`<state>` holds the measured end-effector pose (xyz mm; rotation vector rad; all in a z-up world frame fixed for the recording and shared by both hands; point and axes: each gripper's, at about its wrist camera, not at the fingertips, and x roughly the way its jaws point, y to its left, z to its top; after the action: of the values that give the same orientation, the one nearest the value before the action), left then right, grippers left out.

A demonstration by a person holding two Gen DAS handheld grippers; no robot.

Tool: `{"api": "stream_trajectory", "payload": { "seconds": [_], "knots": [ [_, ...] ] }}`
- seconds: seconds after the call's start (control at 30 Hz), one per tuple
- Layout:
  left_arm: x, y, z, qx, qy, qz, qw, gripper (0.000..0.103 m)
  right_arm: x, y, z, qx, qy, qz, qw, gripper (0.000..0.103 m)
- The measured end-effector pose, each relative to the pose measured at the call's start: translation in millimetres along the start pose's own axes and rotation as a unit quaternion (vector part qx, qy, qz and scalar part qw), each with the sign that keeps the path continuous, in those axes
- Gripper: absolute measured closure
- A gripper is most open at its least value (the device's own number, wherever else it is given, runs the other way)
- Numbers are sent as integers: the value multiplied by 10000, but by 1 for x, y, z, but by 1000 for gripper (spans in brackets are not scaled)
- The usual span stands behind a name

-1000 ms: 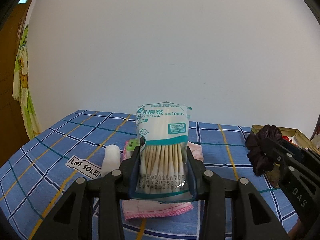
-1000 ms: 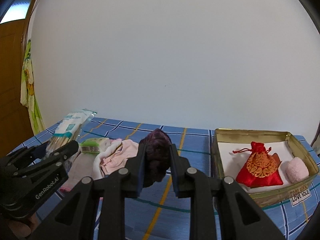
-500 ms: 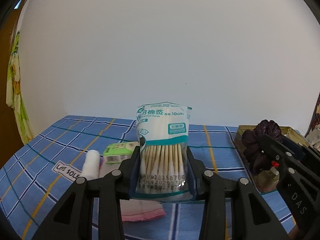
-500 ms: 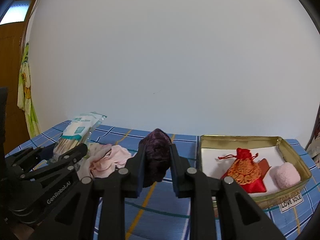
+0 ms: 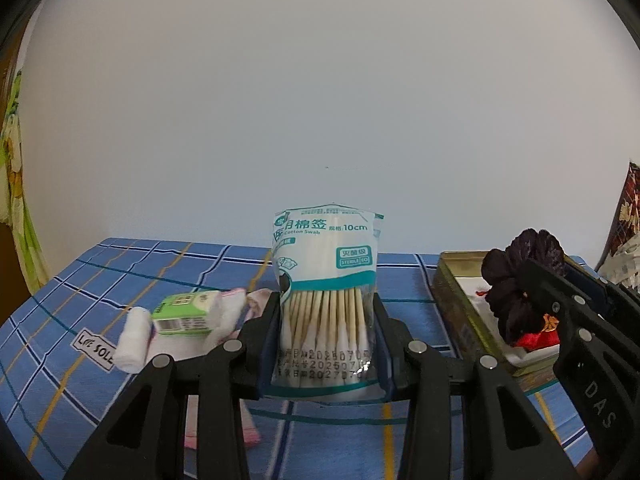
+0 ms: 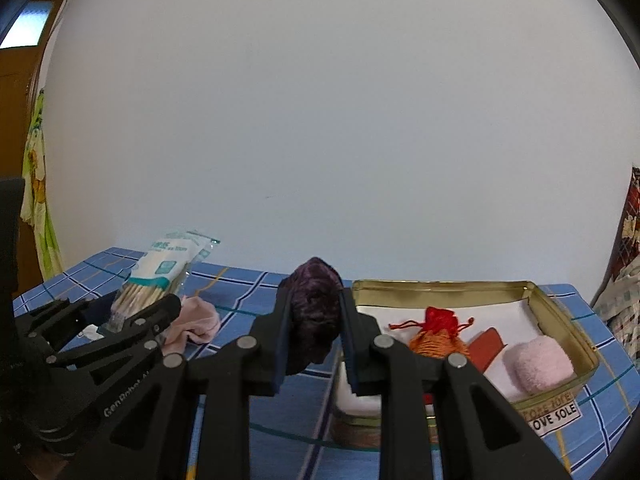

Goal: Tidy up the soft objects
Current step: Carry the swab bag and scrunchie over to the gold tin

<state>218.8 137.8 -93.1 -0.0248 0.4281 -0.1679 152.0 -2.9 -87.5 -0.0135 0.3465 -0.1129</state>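
A home bedroom, seemingly: blue plaid bedsheet (image 5: 120, 280), plain white wall (image 6: 320, 120), wooden door (image 6: 16, 92) (floral cloth (image 6: 38, 200) hanging beside it).

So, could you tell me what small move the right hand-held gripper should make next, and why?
Probably carry the dark purple velvet scrunchie a little further right over the gold metal tin, then open. The right hand-held gripper is shut on it near the tin's left edge, and white floor shows bare beside the red drawstring pouch.
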Motion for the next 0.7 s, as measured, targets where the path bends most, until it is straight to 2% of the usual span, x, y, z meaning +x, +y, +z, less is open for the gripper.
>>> {"api": "stream_trajectory", "payload": {
  "seconds": [0.43,0.7],
  "knots": [
    [20,-27,3,56,2,-219,9997,60,-4,-42,4,85,-51,-341,9994,80],
    [25,-60,4,142,0,-360,9993,60,-9,-65,9,209,-24,-516,9984,80]
  ]
}}
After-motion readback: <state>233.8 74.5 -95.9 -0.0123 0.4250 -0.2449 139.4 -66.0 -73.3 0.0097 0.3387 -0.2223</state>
